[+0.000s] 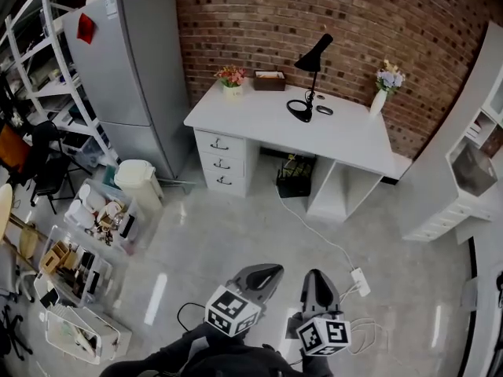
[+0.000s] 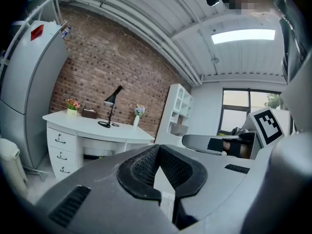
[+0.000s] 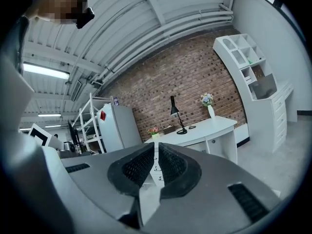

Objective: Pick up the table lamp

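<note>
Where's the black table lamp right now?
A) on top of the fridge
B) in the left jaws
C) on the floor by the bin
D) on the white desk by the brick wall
D: the table lamp stands on the white desk against the brick wall.

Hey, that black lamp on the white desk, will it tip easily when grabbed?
Probably top-heavy: the table lamp carries its cone shade high on a thin stem. Its looped base looks open and light, so gripping low seems safer.
</note>
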`<act>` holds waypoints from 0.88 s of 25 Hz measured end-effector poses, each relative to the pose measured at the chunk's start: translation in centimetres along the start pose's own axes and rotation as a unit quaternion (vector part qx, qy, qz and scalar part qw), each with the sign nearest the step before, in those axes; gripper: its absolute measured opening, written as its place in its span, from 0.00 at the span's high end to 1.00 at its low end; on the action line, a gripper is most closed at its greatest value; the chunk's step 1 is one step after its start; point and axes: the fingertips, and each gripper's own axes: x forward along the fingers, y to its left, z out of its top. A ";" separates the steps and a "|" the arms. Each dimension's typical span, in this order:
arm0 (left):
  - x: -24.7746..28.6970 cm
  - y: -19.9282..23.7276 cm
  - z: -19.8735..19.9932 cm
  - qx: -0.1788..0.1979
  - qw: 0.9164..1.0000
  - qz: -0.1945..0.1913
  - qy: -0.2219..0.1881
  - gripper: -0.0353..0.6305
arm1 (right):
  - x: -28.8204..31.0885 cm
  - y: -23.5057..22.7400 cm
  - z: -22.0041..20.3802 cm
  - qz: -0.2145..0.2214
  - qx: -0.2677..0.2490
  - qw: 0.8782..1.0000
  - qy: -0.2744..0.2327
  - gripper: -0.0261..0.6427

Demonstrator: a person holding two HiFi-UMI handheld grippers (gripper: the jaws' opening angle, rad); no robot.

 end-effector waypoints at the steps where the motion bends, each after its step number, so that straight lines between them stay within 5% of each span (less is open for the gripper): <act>1: 0.6 0.8 0.4 0.000 1.000 -0.002 0.000 0.94 | 1.1 -0.3 0.3 -0.002 0.004 1.000 -0.001 0.94; 14: 6.4 10.6 4.7 -0.001 1.000 -0.001 -0.010 0.94 | 13.2 -0.9 2.9 0.007 0.000 1.000 -0.007 0.94; 22: 7.8 12.9 4.2 -0.007 1.000 -0.016 0.007 0.94 | 16.1 -1.0 1.8 -0.003 0.010 1.000 0.006 0.94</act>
